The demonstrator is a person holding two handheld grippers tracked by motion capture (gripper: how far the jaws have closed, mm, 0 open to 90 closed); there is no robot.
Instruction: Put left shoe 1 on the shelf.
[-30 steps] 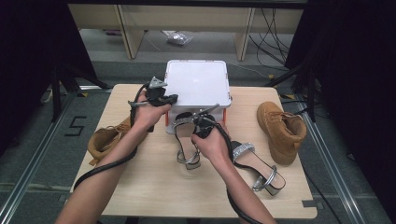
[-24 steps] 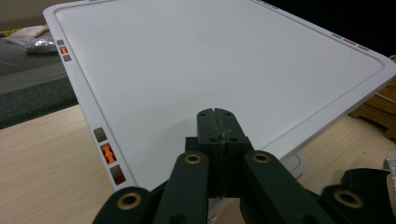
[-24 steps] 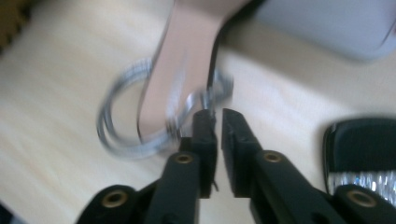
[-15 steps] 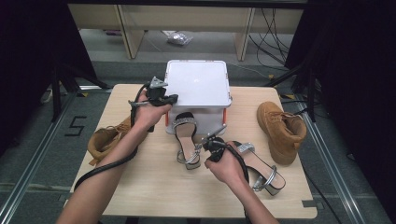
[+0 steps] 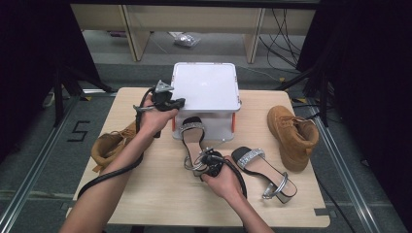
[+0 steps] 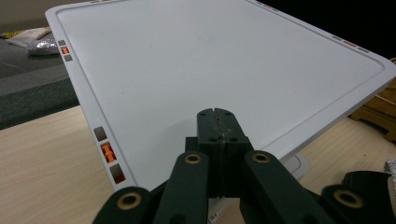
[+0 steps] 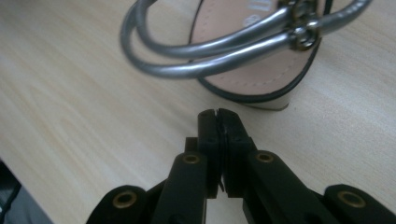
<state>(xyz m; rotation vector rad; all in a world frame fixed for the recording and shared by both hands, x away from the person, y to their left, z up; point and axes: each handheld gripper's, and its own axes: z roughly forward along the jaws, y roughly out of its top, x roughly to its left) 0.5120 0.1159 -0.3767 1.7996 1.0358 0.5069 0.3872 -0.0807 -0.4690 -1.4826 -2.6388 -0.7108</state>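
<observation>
The left tongs (image 6: 217, 122) are closed and empty over the box lid (image 6: 210, 60). The right tongs (image 7: 218, 122), jaws pressed together with nothing between them, sit just short of the sandal (image 7: 243, 60) heel on the surface (image 7: 70, 93).

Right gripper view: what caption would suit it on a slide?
Shut right gripper poised over the wooden table, just short of a sandal's heel end and its silver straps.

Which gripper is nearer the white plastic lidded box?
Left. The left gripper, shut, rests at the white plastic lidded box by its left edge; the right gripper, shut, sits nearer the person, by the silver-strapped sandal.
</observation>
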